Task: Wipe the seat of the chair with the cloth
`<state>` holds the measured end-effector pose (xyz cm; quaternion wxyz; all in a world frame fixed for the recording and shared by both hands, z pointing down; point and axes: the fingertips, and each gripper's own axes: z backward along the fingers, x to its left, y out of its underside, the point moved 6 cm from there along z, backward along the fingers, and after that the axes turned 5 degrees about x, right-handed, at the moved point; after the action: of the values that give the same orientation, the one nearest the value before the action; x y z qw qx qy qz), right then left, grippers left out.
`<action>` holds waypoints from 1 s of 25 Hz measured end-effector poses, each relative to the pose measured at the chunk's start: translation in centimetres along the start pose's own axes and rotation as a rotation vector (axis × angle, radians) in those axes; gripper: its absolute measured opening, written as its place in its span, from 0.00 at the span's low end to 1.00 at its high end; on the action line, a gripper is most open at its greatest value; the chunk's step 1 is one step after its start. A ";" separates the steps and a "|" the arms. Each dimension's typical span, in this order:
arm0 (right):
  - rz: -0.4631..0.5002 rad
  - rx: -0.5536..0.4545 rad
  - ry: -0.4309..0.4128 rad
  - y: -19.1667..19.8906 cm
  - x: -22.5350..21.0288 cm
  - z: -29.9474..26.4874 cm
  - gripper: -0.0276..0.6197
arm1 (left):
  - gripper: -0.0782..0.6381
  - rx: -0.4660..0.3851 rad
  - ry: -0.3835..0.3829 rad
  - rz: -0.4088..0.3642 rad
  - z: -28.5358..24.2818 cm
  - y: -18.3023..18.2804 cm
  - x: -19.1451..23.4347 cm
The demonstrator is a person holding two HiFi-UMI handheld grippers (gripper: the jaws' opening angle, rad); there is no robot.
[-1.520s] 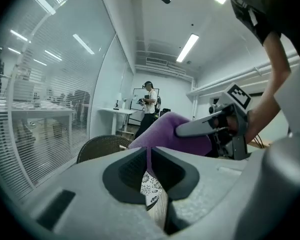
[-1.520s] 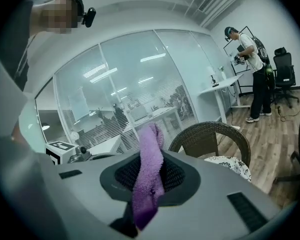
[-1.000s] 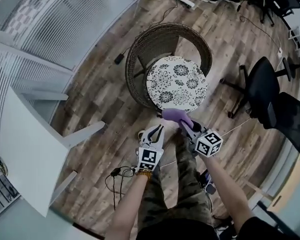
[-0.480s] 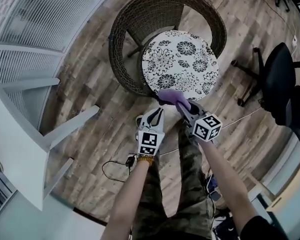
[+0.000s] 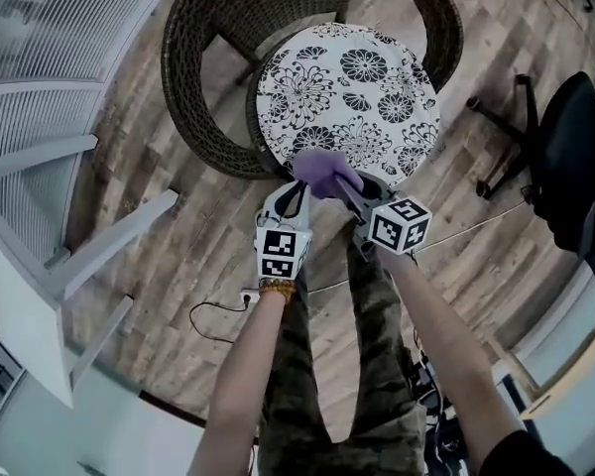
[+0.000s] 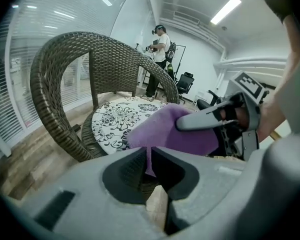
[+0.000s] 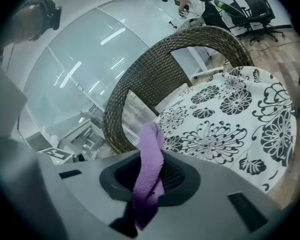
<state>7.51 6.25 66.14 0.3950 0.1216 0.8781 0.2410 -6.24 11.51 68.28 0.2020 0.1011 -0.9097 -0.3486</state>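
Observation:
A wicker chair [image 5: 208, 28] carries a round white seat cushion with black flowers [image 5: 347, 77]. My right gripper [image 5: 342, 188] is shut on a purple cloth [image 5: 322, 172], which hangs bunched over the cushion's near edge. In the right gripper view the cloth [image 7: 151, 169] runs up between the jaws, with the seat [image 7: 230, 119] beyond. My left gripper [image 5: 297, 191] sits just left of the cloth with its jaws together. In the left gripper view a thin strip of the cloth [image 6: 175, 129] shows in the slit between them, in front of the seat [image 6: 120, 119].
A black office chair [image 5: 575, 157] stands to the right of the wicker chair. White table legs [image 5: 89, 256] reach in from the left. A cable [image 5: 218, 315] lies on the wood floor near my feet. A person [image 6: 160, 44] stands far behind.
Both grippers have moved forward to the chair. The cloth, short of the seat a second ago, now overlaps its near edge. The left gripper has closed in beside it.

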 end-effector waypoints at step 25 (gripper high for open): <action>0.235 0.330 -0.033 0.4 -2.4 -3.6 0.14 | 0.14 0.091 -0.088 0.307 -4.1 2.5 2.5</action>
<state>6.43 4.43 69.92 0.3531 0.2901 0.8790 0.1363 -6.80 10.12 73.52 0.2079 -0.0455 -0.9373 -0.2761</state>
